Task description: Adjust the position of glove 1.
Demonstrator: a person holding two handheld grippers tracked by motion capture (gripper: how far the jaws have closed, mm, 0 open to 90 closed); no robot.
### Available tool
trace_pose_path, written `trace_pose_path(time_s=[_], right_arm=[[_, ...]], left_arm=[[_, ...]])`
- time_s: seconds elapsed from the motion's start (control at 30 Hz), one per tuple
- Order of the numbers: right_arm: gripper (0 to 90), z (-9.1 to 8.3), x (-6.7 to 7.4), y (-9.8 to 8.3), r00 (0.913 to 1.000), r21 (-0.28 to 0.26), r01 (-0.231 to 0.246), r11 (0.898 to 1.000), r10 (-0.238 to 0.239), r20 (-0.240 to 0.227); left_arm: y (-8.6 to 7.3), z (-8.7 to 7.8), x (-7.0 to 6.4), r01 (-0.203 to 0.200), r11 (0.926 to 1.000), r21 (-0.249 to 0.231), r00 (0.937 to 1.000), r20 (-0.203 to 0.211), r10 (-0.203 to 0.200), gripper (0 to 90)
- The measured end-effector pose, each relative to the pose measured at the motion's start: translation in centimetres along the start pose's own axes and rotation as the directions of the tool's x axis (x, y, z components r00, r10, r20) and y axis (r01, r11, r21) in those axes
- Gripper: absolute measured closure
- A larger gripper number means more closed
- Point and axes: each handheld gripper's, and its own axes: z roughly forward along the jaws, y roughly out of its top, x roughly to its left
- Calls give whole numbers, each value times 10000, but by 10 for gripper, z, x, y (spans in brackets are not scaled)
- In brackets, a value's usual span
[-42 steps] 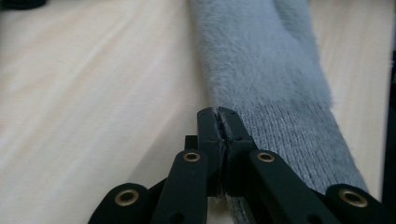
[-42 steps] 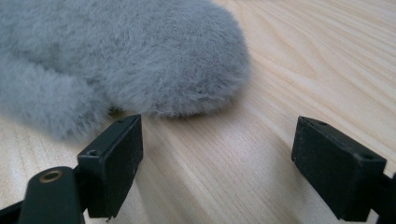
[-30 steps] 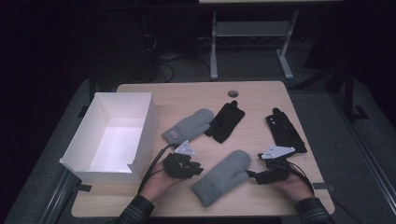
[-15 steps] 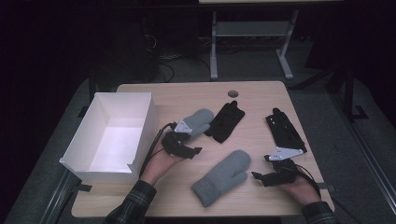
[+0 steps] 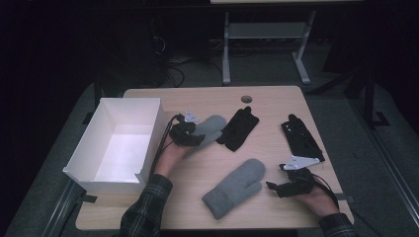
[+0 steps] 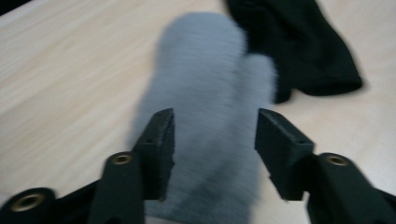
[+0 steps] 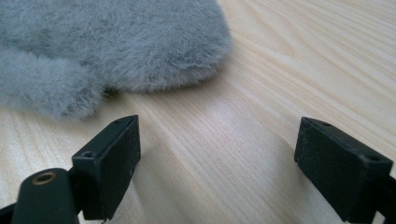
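The tabletop (image 5: 276, 103) is carrying everything, and the white box (image 5: 148, 106), the largest thing on it, is sitting open-topped along its left edge.

Next in size are the two grey mittens. The near grey mitten (image 5: 232, 190) is lying toward the front edge, a little right of the middle, with its long axis running diagonally: its cuff is pointing at the front-left corner and its rounded tip at the back-right corner, with the thumb sticking out on the right side. The far grey mitten (image 5: 210, 129) is lying near the middle of the tabletop, just beside the box's right wall; its long axis is also running diagonally, rounded tip toward the back-right corner, cuff toward the front-left, partly under your left hand.

Touching that mitten's tip is a black glove (image 5: 239, 128), angled the same way. A second black glove (image 5: 300, 138) is lying near the right edge, its long axis running from the back toward the front-right.

Your left hand-held gripper (image 5: 195, 138) is working over the cuff end of the far grey mitten. In the left gripper view its jaws are standing spread on either side of the mitten (image 6: 210, 93), having just been closing, with the pads not yet pressing the fabric.

Your right hand-held gripper (image 5: 276, 186) is resting near the front-right corner, just beside the near mitten's thumb. In the right gripper view its jaws are gaping wide over bare wood, with the mitten (image 7: 116, 42) lying just beyond them, apart from both.
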Motion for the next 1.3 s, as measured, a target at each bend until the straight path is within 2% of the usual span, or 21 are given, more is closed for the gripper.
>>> trace_pose_path(time_s=[0.1, 0.23, 0.33, 0.4, 0.5, 0.7, 0.87, 0.97, 1.07, 1.13, 1.2, 1.3], right_arm=[[143, 0, 0, 0, 10000, -2, 3, 10000, -3, 0], [143, 0, 0, 0, 10000, -3, 3, 10000, -3, -3], [143, 0, 0, 0, 10000, 2, 17, 10000, -17, -35], [143, 0, 0, 0, 10000, 4, 46, 10000, -46, -46], [143, 0, 0, 0, 10000, 3, 51, 10000, -51, -51], [143, 0, 0, 0, 10000, -1, 45, 10000, -45, -46], [143, 0, 1, 0, 10000, 2, 48, 10000, -48, -35], [144, 0, 1, 0, 10000, -2, 36, 10000, -36, -35], [143, 0, 1, 0, 10000, 21, 20, 10000, -20, -39], [143, 0, 2, 0, 10000, 20, 19, 10000, -19, -40], [143, 0, 2, 0, 10000, 6, 52, 10000, -52, -42], [144, 0, 1, 0, 10000, 8, 50, 10000, -50, -45]], left_arm=[[6, 8, 8, 215, 9993, 296, 9974, -693, -194, 663], [11, 20, 16, 577, 9950, 811, 9853, -1649, -437, 799], [9, 26, 22, 1085, 9878, 1119, 9818, -1676, -889, 889], [6, 29, 24, 1280, 9797, 1543, 9841, -1422, -1062, 894], [-1, 29, 19, 1224, 9739, 1913, 9877, -1195, -1007, 895], [-13, 14, 1, 905, 9743, 2065, 9939, -800, -754, 894], [-28, -2, -19, 899, 9748, 2041, 9958, -371, -841, 894], [-31, -10, -26, 859, 9805, 1769, 9962, -296, -819, 887], [-26, -18, -23, 1031, 9870, 1235, 9946, -280, -1004, 839], [-19, -22, -21, 994, 9909, 907, 9950, -169, -983, 783], [-14, -22, -22, 963, 9933, 633, 9951, 164, -975, 707], [-9, -18, -27, 832, 9955, 450, 9955, 416, -851, 570]])
